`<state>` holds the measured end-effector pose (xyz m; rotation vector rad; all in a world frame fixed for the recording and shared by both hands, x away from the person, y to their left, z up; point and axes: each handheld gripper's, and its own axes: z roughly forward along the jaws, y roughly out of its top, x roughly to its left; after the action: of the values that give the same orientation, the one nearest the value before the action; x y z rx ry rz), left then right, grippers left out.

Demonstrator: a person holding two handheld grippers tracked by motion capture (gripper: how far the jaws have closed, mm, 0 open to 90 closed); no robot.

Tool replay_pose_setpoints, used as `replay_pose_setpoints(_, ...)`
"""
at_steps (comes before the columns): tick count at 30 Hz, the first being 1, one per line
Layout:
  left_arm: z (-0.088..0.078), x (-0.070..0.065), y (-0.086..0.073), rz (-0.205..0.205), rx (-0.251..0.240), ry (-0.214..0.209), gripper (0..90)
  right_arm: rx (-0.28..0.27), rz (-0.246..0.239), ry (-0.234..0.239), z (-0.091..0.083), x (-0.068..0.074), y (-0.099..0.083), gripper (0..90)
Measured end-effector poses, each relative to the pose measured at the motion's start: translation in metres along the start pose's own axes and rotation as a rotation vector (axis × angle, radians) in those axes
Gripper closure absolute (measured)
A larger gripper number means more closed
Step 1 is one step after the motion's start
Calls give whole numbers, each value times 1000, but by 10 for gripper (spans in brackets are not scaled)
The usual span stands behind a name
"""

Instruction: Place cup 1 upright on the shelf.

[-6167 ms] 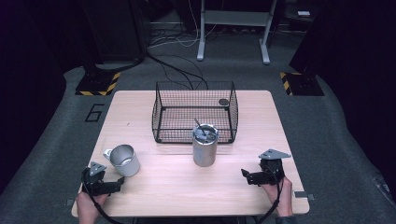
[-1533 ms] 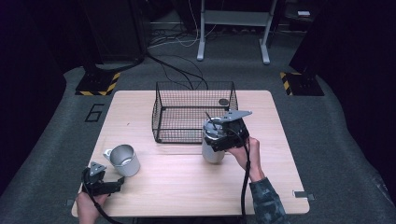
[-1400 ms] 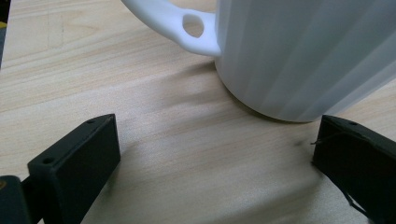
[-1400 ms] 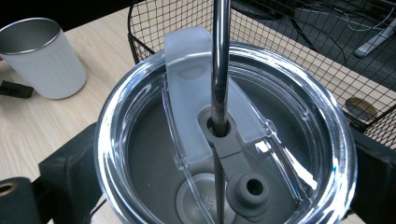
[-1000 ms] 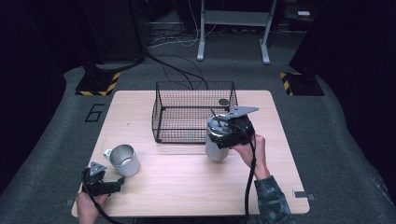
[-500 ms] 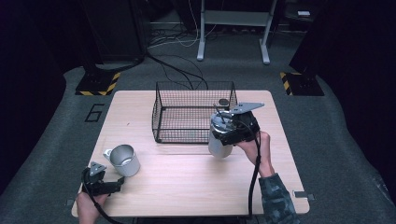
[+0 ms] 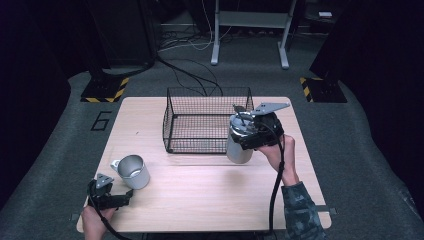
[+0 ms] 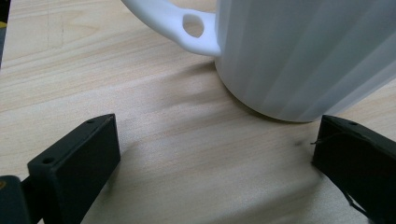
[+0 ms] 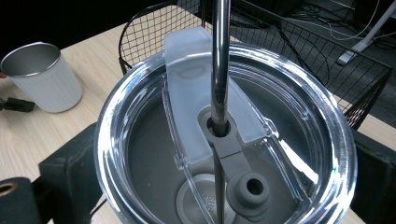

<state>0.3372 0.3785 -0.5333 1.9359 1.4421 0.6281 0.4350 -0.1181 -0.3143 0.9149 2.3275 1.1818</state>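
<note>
Down at the desk's [image 7: 200,200] near left corner the left claw [image 7: 122,199] rests wide open and empty, just short of the one white mug [image 7: 133,171]. Mid-desk stands one wire basket [image 7: 207,120]. At its right end, the right claw [image 7: 245,137] clamps the one steel tumbler [image 7: 239,145], lifted and tilted. I'd raise it clear of the rim, keep its straw [image 9: 219,60] upright, then lower gently.

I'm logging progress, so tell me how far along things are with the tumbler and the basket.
Done: the right gripper has closed on the steel tumbler and raised it off the table, tilted, beside the wire basket.
In hand: carrying it, straw through its clear lid.
Left: probably setting it in the basket. The white mug stands untouched before the open left gripper.
</note>
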Motion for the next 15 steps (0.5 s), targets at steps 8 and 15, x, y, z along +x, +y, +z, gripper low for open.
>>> replay_pose_setpoints(8,0,0,0,0,0,0,5,-6,4,4,-7,-3,11,34)
replay_pose_setpoints(15,0,0,0,-1,-1,0,5,-9,-6,-8,-10,-5,23,34)
